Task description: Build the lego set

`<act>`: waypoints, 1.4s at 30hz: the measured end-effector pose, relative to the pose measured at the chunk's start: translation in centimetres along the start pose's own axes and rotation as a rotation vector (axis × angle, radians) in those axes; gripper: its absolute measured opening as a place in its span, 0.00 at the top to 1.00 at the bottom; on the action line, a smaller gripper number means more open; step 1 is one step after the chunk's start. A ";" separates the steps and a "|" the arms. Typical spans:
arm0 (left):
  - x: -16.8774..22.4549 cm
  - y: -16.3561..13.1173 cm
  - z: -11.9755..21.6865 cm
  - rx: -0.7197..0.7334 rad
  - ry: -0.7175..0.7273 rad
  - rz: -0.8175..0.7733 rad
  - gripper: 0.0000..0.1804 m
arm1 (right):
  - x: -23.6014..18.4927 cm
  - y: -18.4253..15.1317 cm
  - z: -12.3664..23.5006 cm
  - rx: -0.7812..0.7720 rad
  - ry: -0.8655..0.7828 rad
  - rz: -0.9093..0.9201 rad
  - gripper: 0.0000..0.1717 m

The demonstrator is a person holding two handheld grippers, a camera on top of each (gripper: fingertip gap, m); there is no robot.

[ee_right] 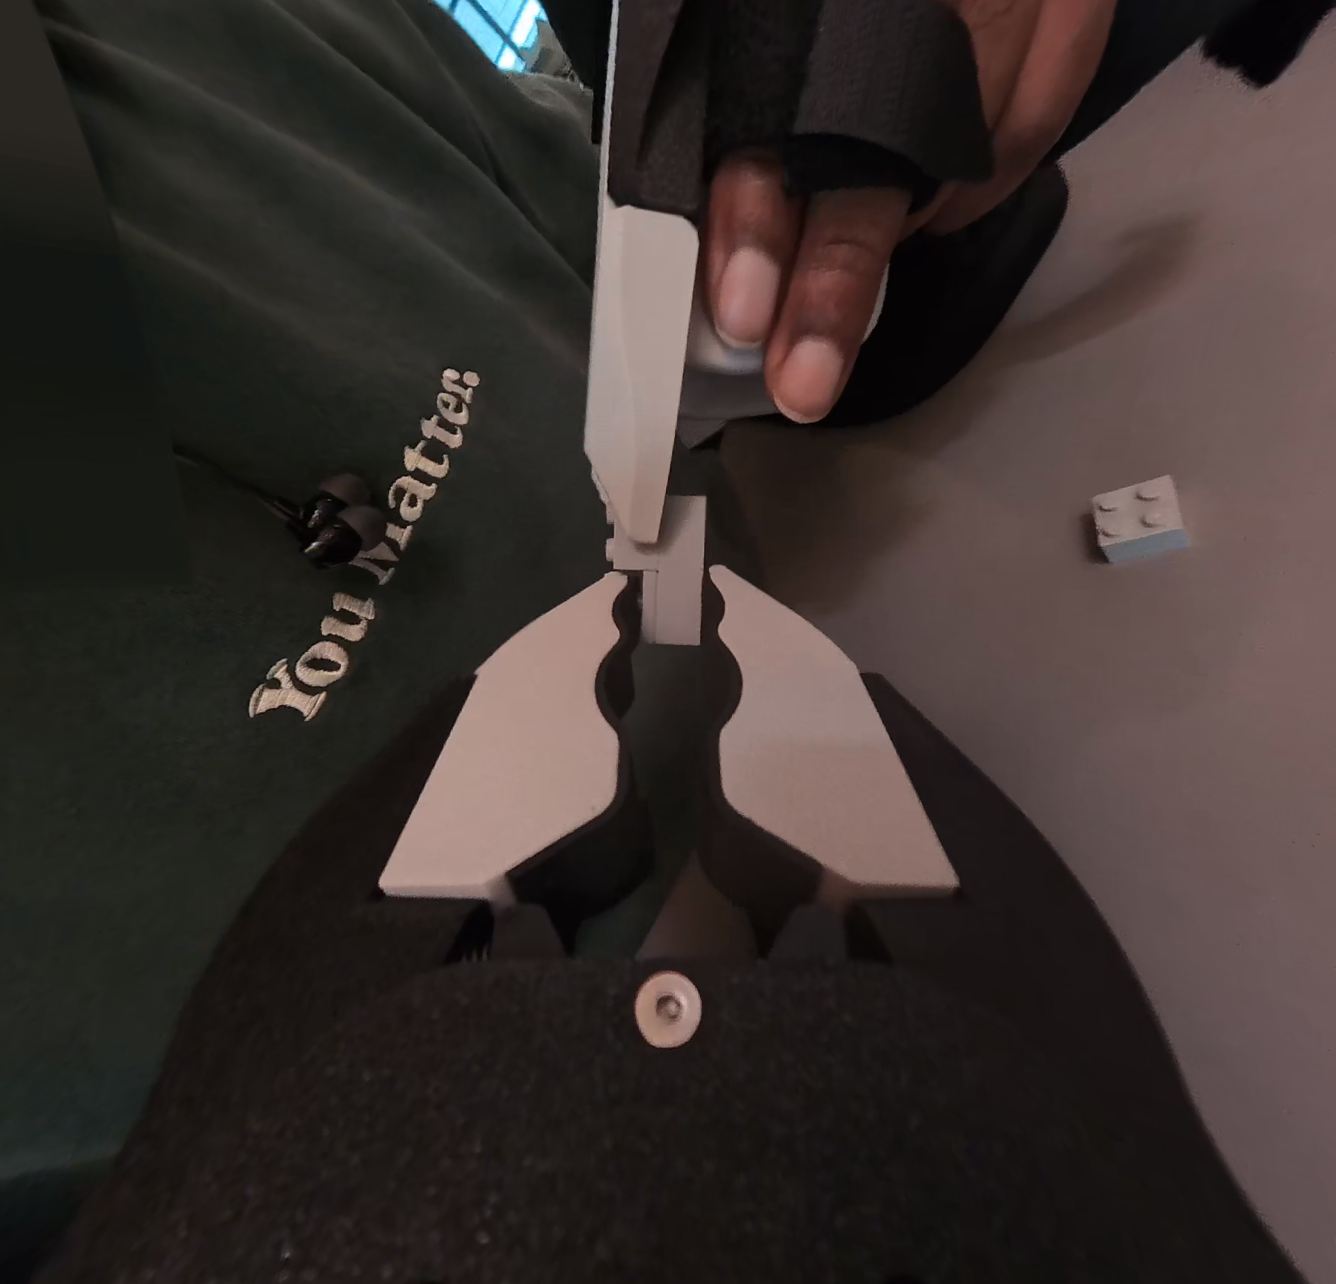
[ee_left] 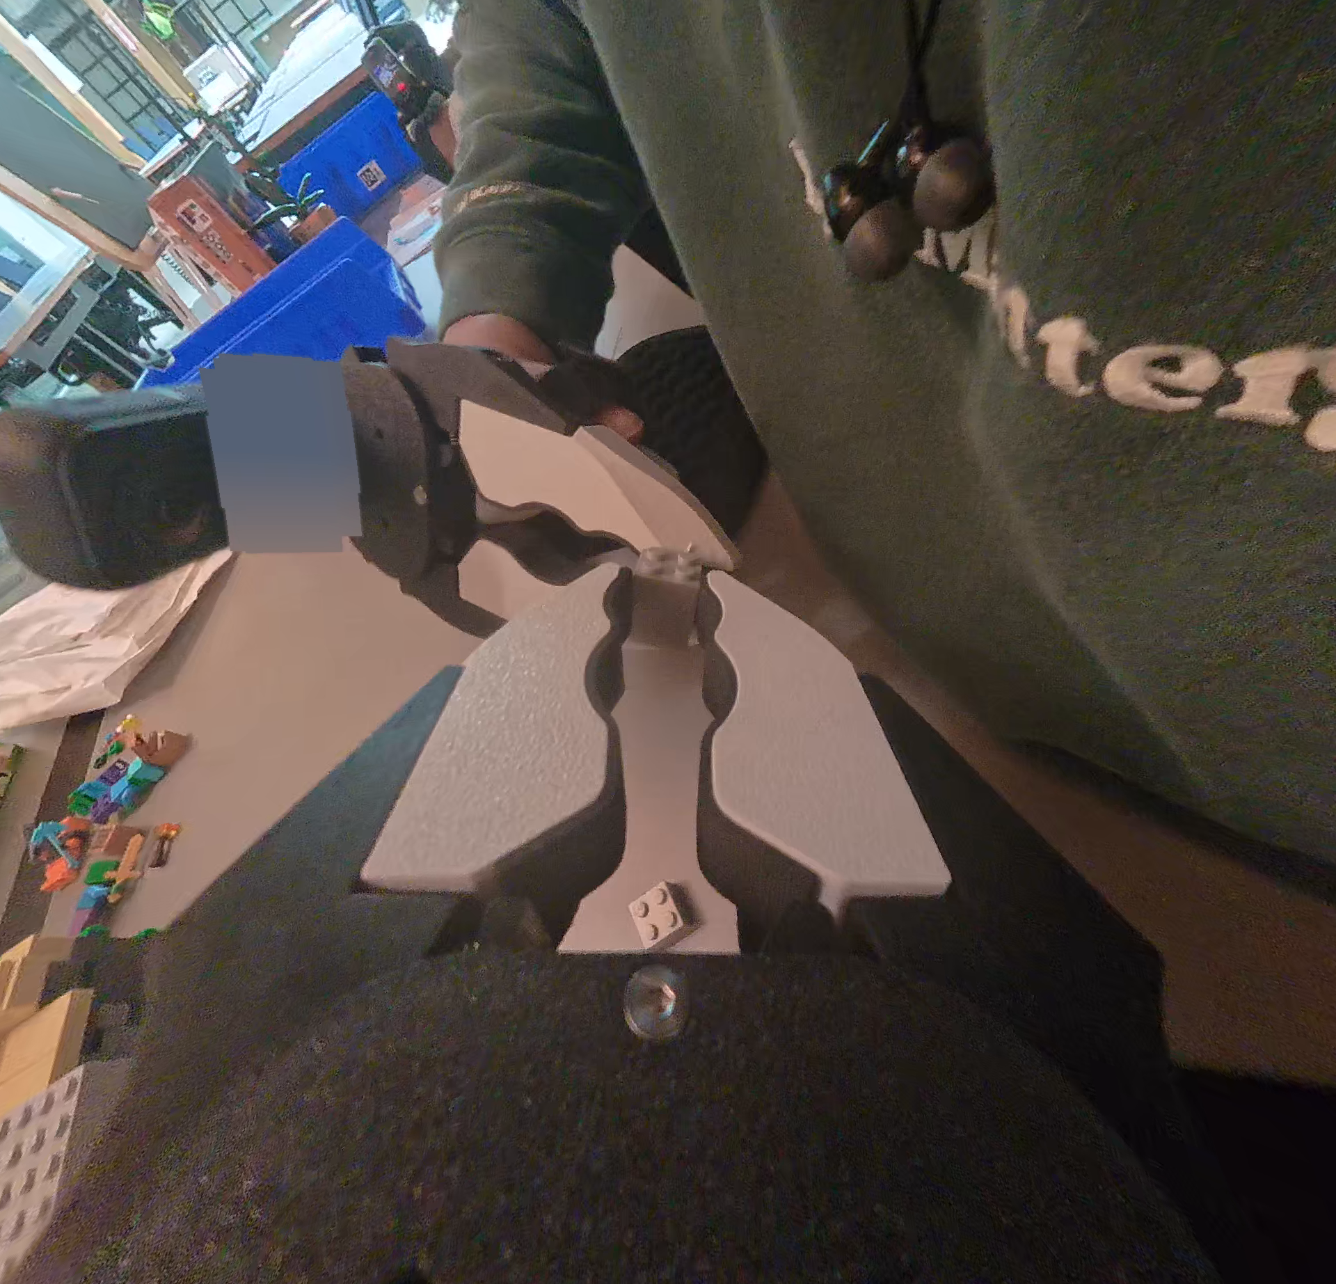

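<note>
Left wrist view: the left tongs [ee_left: 665, 602] are clenched on a grey studded brick [ee_left: 666, 598], both pale, grainy fingertips pressed to its smooth sides, studs up. The right tongs [ee_left: 694, 555] reach in from the left, one flat fingertip touching the brick's top by the studs. A second grey brick [ee_left: 664, 913], square with four studs, lies loose on the matte grey table [ee_left: 303, 656], near the tongs' base. Further left sit a heap of small coloured bricks [ee_left: 108, 823] and crumpled white paper [ee_left: 94, 642]. A green fleece sweatshirt [ee_left: 1012, 454] with dangling earbuds [ee_left: 904, 201] closes off the right side.

Right wrist view: the right tongs [ee_right: 669, 598] grasp a flat grey block [ee_right: 679, 584], joined edge-on to the brick [ee_right: 629, 555] held by the left tongs [ee_right: 636, 454]; whether both pads press it I cannot tell. A strapped hand [ee_right: 831, 237] holds the left tongs above. The loose brick [ee_right: 1138, 519] lies well apart, right.
</note>
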State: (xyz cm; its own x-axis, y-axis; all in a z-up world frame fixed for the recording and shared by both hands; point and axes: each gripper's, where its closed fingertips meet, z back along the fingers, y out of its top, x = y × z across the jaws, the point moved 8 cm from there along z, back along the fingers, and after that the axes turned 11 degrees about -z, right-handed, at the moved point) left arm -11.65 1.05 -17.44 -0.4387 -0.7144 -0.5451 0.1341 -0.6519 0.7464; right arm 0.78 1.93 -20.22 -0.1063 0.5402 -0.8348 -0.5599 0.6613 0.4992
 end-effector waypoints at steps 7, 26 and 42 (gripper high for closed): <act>-1.4 -2.1 0.9 0.045 0.091 0.169 0.91 | 0.1 0.5 1.7 0.147 -0.231 0.184 0.79; -3.2 -7.1 1.1 -0.032 0.200 0.523 0.91 | 0.5 1.4 2.5 0.280 -0.905 0.499 0.91; 0.5 -8.6 1.6 -0.470 -0.067 0.514 0.81 | 6.3 2.2 1.6 0.200 -1.209 0.169 0.91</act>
State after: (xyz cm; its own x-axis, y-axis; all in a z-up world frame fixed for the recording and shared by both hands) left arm -14.50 6.65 -23.50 -0.2685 -0.9544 -0.1306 0.7027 -0.2868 0.6511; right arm 0.14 7.62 -23.97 0.7215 0.6899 -0.0585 -0.4665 0.5469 0.6952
